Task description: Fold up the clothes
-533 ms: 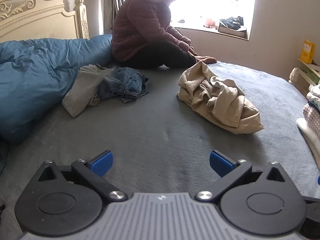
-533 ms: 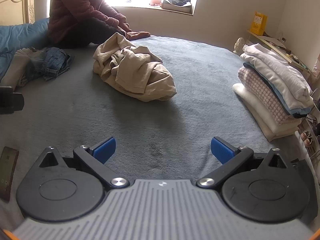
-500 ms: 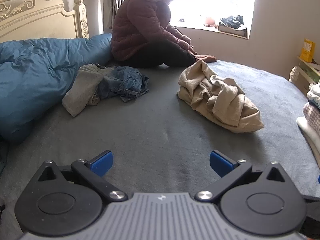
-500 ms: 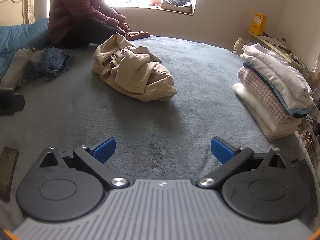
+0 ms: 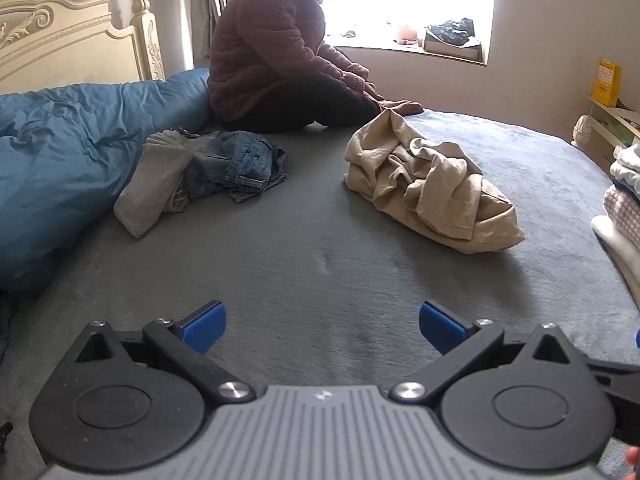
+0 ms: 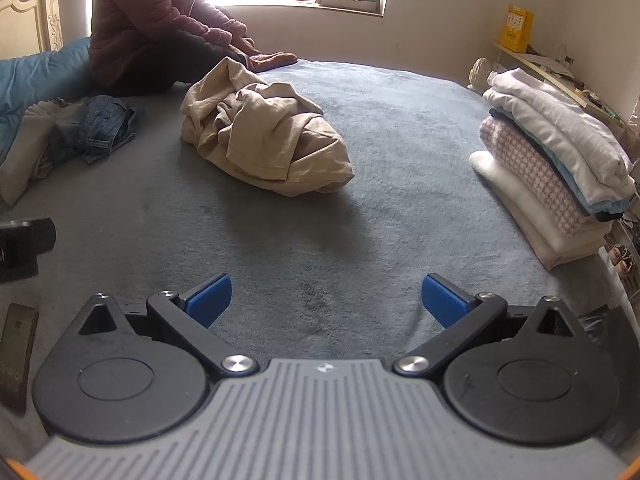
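Observation:
A crumpled beige garment (image 5: 432, 184) (image 6: 260, 140) lies in a heap on the grey bed cover (image 5: 320, 264), well ahead of both grippers. Blue jeans (image 5: 236, 164) (image 6: 106, 128) and a grey garment (image 5: 156, 184) lie bunched further left. My left gripper (image 5: 322, 326) stands open over bare cover with nothing between its blue pads. My right gripper (image 6: 326, 300) is open too, empty, low above the cover. Part of the left gripper's black body (image 6: 24, 242) shows at the left edge of the right wrist view.
A person in a maroon jacket (image 5: 272, 52) sits at the far side by the window. A blue duvet (image 5: 60, 160) fills the left. A stack of folded clothes (image 6: 556, 176) stands at the right edge. A phone (image 6: 16, 354) lies near left.

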{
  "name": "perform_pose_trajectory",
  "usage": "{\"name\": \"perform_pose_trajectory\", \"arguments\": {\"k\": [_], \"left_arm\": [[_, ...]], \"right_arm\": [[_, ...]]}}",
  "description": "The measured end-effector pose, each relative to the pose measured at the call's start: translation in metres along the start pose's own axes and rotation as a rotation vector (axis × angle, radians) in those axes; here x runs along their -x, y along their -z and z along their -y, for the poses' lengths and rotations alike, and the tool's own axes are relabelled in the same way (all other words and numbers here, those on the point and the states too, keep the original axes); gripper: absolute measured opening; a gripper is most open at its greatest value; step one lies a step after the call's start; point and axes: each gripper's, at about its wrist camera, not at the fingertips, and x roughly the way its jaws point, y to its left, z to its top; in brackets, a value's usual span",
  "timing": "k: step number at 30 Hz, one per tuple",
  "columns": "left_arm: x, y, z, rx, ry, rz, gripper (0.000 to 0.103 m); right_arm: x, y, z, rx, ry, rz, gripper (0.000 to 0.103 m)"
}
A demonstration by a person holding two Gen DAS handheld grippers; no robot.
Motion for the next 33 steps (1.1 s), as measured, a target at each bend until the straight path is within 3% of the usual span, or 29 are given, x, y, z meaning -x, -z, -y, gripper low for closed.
{"name": "perform_pose_trajectory", "arguments": {"k": [17, 33], "left_arm": [[-0.011, 0.000, -0.002, 0.039, 0.027, -0.025, 0.103], [-0.013, 0.003, -0.001, 0.027, -0.027, -0.046, 0.103]], "right_arm": [[-0.012, -0.004, 0.008, -0.027, 0.023, -0.017, 0.102], [-0.013, -0.003, 0.007, -0.033, 0.026, -0.044, 0.102]]}}
